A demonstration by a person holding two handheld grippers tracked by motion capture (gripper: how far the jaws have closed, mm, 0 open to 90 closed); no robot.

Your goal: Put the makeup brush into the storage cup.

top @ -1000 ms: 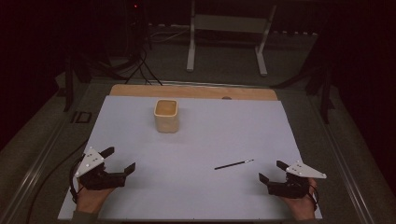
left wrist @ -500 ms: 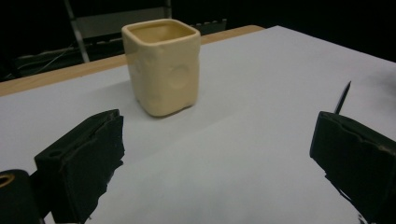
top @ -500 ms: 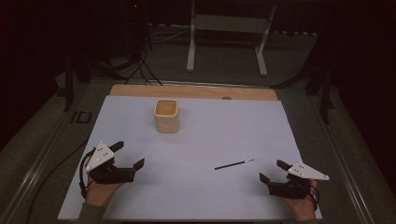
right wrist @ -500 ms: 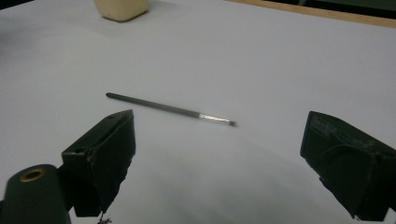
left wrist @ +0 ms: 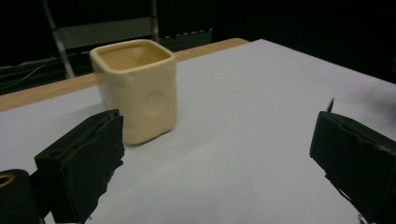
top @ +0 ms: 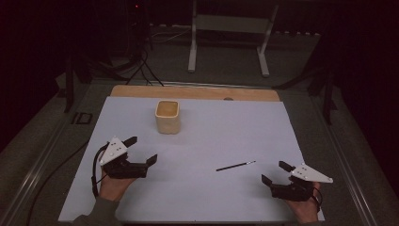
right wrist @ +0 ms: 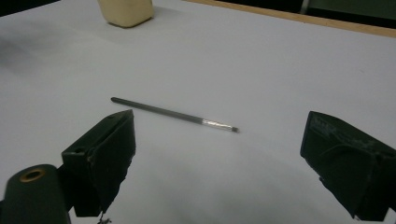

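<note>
A thin black brush [right wrist: 173, 113] lies crosswise just ahead of the right gripper [top: 278, 172], jaws apart. The left gripper [top: 139, 149], also spread wide, sits farther off, facing the cream cup [left wrist: 135, 88].

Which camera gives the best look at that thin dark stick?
The right gripper view: the stick lies close, whole, its silvery end plain. The high view shows it as a small thin line.

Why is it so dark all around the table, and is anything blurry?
High view: light falls on the white table, while the room behind is nearly black. Left gripper view: the yellow cup is sharp, but the near left tongs look soft. Right gripper view: the thin brush is clear; the right tongs are dim and soft.
</note>
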